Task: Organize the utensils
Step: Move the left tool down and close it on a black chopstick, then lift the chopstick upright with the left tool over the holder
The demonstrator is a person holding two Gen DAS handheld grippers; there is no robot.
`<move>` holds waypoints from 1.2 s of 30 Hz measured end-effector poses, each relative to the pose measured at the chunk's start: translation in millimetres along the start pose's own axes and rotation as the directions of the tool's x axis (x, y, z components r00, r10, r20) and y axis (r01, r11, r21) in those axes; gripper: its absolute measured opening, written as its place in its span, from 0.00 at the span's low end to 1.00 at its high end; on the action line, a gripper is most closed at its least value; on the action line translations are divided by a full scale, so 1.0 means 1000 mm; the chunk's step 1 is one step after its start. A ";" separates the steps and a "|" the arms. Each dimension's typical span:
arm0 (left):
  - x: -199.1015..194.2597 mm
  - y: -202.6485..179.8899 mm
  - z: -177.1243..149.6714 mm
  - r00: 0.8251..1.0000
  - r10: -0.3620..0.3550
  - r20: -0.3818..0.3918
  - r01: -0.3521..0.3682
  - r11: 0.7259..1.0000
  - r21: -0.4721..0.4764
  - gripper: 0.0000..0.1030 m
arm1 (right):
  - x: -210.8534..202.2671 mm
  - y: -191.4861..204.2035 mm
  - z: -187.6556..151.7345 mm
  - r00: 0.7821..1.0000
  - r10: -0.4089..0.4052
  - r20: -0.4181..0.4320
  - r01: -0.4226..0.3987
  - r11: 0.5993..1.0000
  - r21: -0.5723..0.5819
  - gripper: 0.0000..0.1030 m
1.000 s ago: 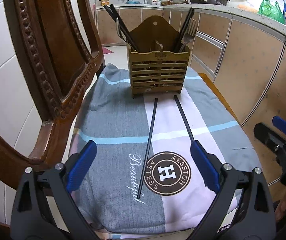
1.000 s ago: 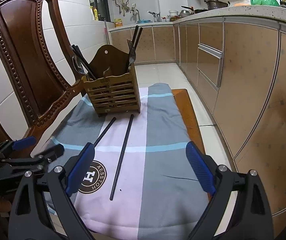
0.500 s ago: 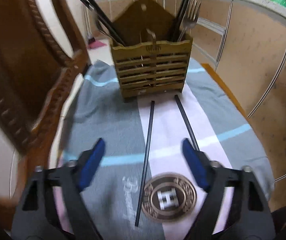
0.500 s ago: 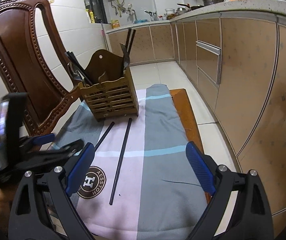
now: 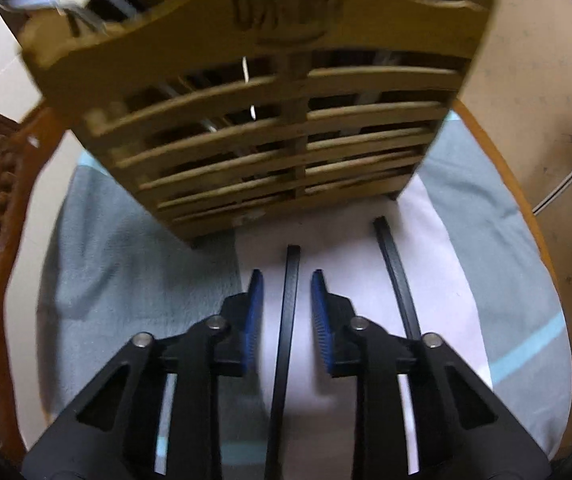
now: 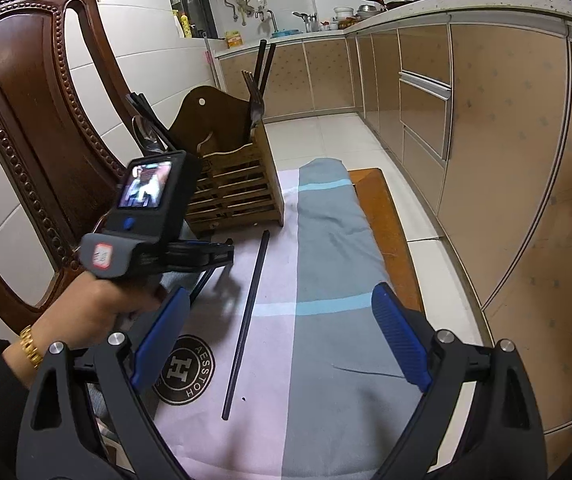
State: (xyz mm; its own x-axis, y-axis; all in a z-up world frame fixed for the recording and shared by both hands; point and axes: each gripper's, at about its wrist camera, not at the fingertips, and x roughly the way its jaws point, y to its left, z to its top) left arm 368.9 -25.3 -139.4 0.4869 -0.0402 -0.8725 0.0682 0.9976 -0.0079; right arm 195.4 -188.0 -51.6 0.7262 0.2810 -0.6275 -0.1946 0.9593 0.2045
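Note:
Two black chopsticks lie on a grey and pink cloth [image 5: 466, 264] in front of a slatted wooden utensil holder [image 5: 270, 120]. My left gripper [image 5: 287, 280] points steeply down over the left chopstick [image 5: 284, 340]; its jaws are closing, the stick lies between the blue pads, and a gap shows on each side. The right chopstick [image 5: 396, 276] lies free beside it. In the right wrist view my right gripper [image 6: 280, 294] hangs open and empty above the cloth [image 6: 326, 240], with that free chopstick [image 6: 250, 304] ahead. The holder [image 6: 238, 196] has forks, spoons and chopsticks in it.
A carved wooden chair back [image 6: 46, 120] rises on the left behind the holder. A person's hand [image 6: 98, 308] carries the left gripper [image 6: 222, 254]. Kitchen cabinets [image 6: 486, 160] run along the right, and the wooden seat edge [image 6: 382, 232] shows beside the cloth.
My left gripper has moved forward and down to the chopstick near the holder, and its jaws have narrowed from wide to close around the stick. The right gripper has stayed put.

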 end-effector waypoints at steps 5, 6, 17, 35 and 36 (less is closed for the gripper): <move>0.005 0.002 0.004 0.999 -0.034 0.003 0.034 0.999 -0.006 0.07 | 0.005 -0.001 0.001 1.000 -0.002 -0.009 0.002 1.000 0.000 0.88; 0.004 0.004 0.003 0.999 -0.041 0.002 0.041 0.999 -0.007 0.06 | 0.005 -0.001 0.000 1.000 -0.003 -0.011 0.003 1.000 0.000 0.88; -0.157 0.041 -0.012 0.955 -0.095 0.281 0.111 0.993 -0.040 0.06 | 0.006 -0.010 0.004 1.000 -0.002 -0.009 0.002 0.999 0.035 0.88; -0.345 0.050 0.060 0.822 -0.025 0.569 0.064 0.997 -0.049 0.06 | 0.010 -0.009 0.005 1.000 0.017 -0.020 -0.016 0.998 0.055 0.88; -0.346 0.051 0.067 0.822 -0.023 0.569 0.064 0.997 -0.052 0.06 | 0.011 -0.009 0.005 1.000 0.018 -0.022 -0.017 0.998 0.057 0.88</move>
State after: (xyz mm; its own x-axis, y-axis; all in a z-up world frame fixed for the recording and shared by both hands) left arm 262.3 35.5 194.3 0.8941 -0.0875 -0.4392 0.0538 0.9946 -0.0887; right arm 208.3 -193.5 -56.3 0.7081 0.2989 -0.6397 -0.1691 0.9514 0.2574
